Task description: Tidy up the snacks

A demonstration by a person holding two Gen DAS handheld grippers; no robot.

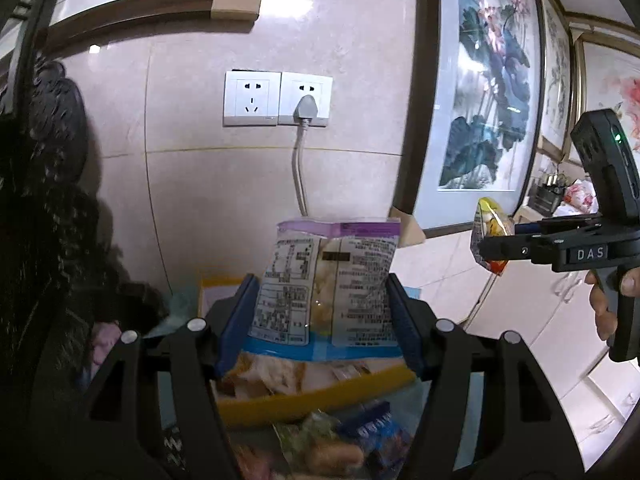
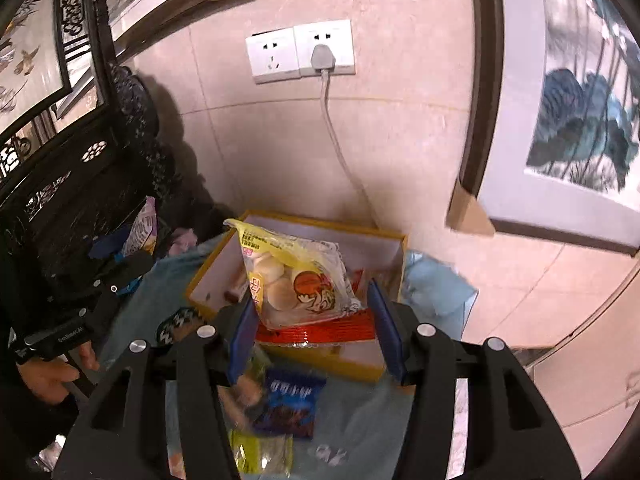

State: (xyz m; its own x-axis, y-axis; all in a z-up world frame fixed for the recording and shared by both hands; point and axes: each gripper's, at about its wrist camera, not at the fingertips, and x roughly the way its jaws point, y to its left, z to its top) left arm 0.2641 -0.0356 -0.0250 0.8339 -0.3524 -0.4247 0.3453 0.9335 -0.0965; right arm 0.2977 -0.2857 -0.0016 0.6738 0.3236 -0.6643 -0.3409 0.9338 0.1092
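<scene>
Above the yellow box (image 2: pixel 394 240), both grippers (image 1: pixel 324 312) (image 2: pixel 312 320) grip snack packets (image 1: pixel 326 280) (image 2: pixel 300 280)

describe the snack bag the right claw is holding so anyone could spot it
Below the white wall sockets sits an open yellow cardboard box. Above it, between the right claw's blue pads, hangs a clear plastic bag of round white snacks, unique for its yellow edge and orange cartoon.

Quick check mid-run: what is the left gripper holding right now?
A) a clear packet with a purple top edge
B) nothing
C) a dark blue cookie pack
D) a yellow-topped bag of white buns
A: in the left wrist view the left gripper pinches the clear purple-topped packet between its blue pads above the yellow box.
</scene>
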